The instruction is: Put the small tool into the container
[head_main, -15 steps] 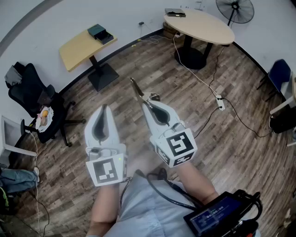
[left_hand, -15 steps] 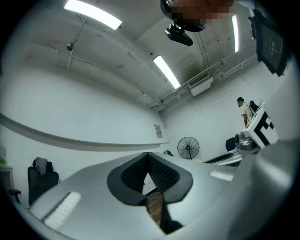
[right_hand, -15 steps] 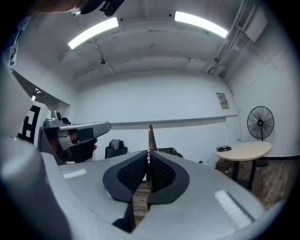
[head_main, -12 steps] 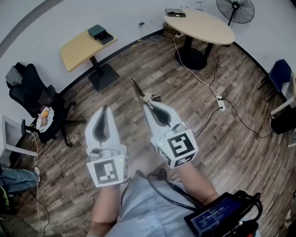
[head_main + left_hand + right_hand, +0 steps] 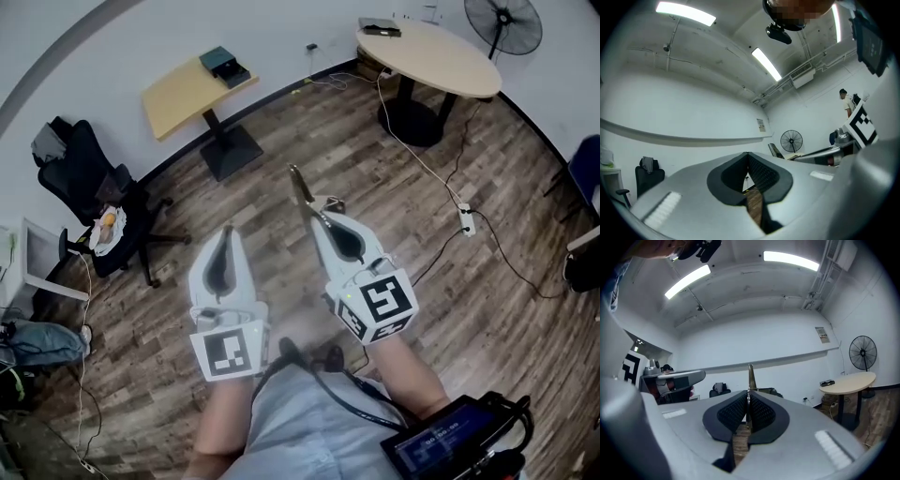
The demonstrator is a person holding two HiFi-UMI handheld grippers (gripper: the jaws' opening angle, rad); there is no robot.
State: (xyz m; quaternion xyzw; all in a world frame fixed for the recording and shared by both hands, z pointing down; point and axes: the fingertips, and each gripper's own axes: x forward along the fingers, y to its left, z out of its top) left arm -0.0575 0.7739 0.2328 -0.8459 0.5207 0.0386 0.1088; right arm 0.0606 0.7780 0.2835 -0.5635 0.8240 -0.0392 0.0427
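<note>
One shift: scene slid right | right hand-held gripper (image 5: 326, 210) clamps small tool (image 5: 302, 187)

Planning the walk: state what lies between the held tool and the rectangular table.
Head view: only bare wood floor between the small tool in the right gripper and that table.

Small metal strip (image 5: 302, 187), thin, brownish, tapering to a point, is sticking straight out past the tips of the right tool (image 5: 323, 208). The tool is pinching its near end, holding it roughly level, high above the wood floor (image 5: 309, 122).
</note>
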